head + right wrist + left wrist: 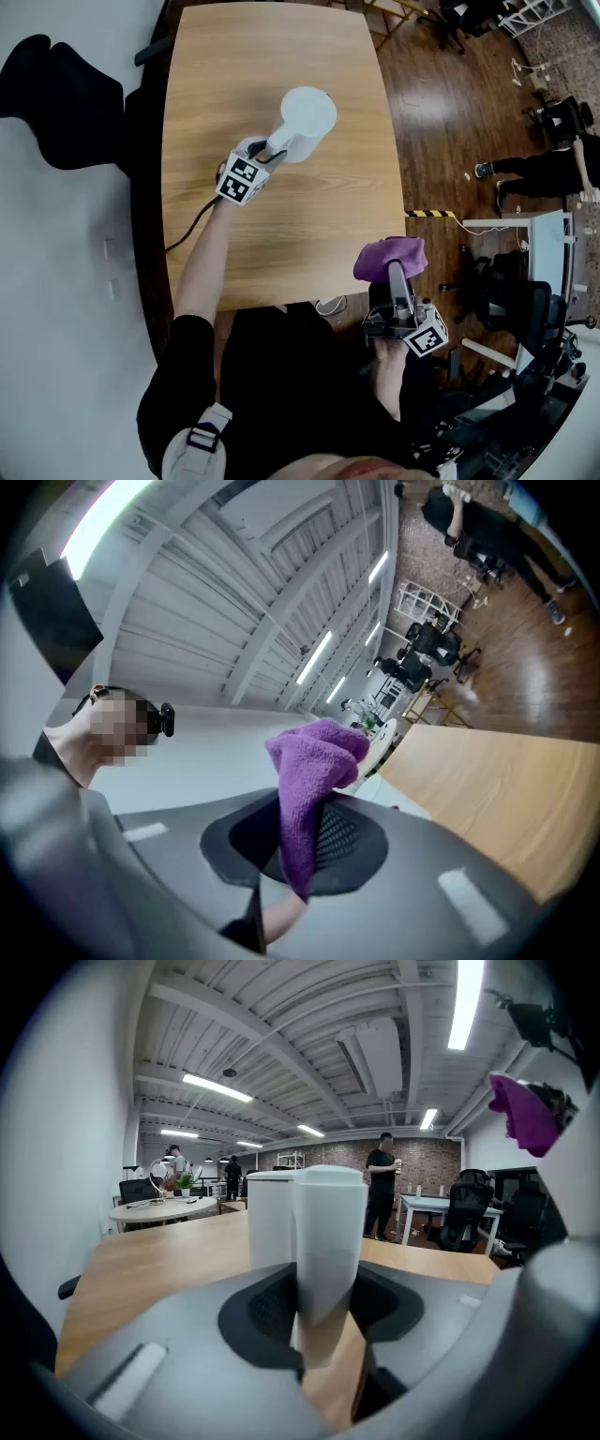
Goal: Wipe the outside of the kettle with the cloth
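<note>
Gripping the kettle (307,122) by its handle (328,1241) with the left claw (269,153), narrowed onto it, the kettle upright on the bench (281,234) toward the far half. Pinching a fold of the purple cloth (389,255) in the right claw (396,274), raised beyond the near corner, well apart from the kettle. Reads as the set-up before wiping — steadied, no cloth on the wall yet. Next, likely: carry the cloth across, press it lightly on the side — and hold the handle firm against tipping.
</note>
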`<state>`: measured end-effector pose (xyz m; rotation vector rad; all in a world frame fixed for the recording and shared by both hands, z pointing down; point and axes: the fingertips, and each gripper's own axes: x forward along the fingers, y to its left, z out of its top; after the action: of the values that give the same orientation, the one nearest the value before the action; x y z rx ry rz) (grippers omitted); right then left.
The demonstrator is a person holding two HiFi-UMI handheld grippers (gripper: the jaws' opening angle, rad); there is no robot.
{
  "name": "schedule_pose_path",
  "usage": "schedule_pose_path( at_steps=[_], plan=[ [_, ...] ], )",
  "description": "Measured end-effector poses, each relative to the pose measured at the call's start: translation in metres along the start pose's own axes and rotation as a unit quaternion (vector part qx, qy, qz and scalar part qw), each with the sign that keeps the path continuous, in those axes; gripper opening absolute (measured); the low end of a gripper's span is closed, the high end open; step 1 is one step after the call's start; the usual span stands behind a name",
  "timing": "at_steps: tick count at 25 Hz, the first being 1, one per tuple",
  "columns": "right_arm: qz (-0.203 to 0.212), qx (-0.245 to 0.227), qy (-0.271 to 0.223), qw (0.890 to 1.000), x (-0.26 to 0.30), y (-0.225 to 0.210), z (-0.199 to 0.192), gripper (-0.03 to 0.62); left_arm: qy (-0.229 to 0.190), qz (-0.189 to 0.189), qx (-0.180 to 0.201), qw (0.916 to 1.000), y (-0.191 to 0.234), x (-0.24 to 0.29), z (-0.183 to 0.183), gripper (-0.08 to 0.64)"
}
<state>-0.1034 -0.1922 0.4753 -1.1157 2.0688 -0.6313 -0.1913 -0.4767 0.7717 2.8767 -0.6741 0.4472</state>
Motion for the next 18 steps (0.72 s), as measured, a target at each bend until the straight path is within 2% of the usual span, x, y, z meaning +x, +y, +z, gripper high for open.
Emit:
schedule_pose_path(
  at_steps=[3, 6, 8, 9, 10, 12, 14, 16, 17, 18],
  plan=[
    [-0.002, -0.017, 0.026, 0.999, -0.003, 0.004, 0.018, 0.046, 0.014, -0.034, 0.021, 0.9991, -0.102, -0.034, -0.015, 0.268],
    [-0.013, -0.039, 0.096, 0.995, 0.006, -0.019, 0.013, 0.046, 0.037, -0.08, 0.04, 0.9953, -0.179, -0.065, -0.032, 0.268],
    [-0.031, -0.066, 0.177, 0.981, 0.017, -0.047, -0.017, 0.046, 0.046, -0.087, 0.039, 0.9943, -0.198, -0.076, -0.039, 0.272],
    [-0.042, -0.09, 0.231, 0.968, 0.017, -0.06, -0.042, 0.046, 0.044, -0.078, 0.029, 0.9956, -0.203, -0.08, -0.042, 0.276],
    [-0.046, -0.126, 0.287, 0.948, 0.016, -0.067, -0.069, 0.046, 0.036, -0.059, 0.015, 0.9975, -0.203, -0.082, -0.043, 0.284],
    [-0.016, -0.218, 0.384, 0.897, 0.02, -0.06, -0.125, 0.048, 0.017, -0.022, -0.004, 0.9996, -0.202, -0.085, -0.045, 0.284],
    [0.035, -0.311, 0.445, 0.839, 0.027, -0.043, -0.176, 0.049, 0.018, -0.006, -0.002, 0.9998, -0.207, -0.091, -0.052, 0.279],
    [0.047, -0.386, 0.49, 0.78, 0.027, -0.039, -0.208, 0.054, 0.024, 0.005, 0.009, 0.9997, -0.216, -0.096, -0.052, 0.273],
    [0.041, -0.407, 0.507, 0.759, 0.025, -0.042, -0.214, 0.054, 0.026, 0.01, 0.012, 0.9995, -0.22, -0.097, -0.049, 0.273],
    [0.032, -0.416, 0.517, 0.748, 0.024, -0.044, -0.215, 0.052, 0.027, 0.015, 0.014, 0.9994, -0.223, -0.097, -0.047, 0.272]
  ],
)
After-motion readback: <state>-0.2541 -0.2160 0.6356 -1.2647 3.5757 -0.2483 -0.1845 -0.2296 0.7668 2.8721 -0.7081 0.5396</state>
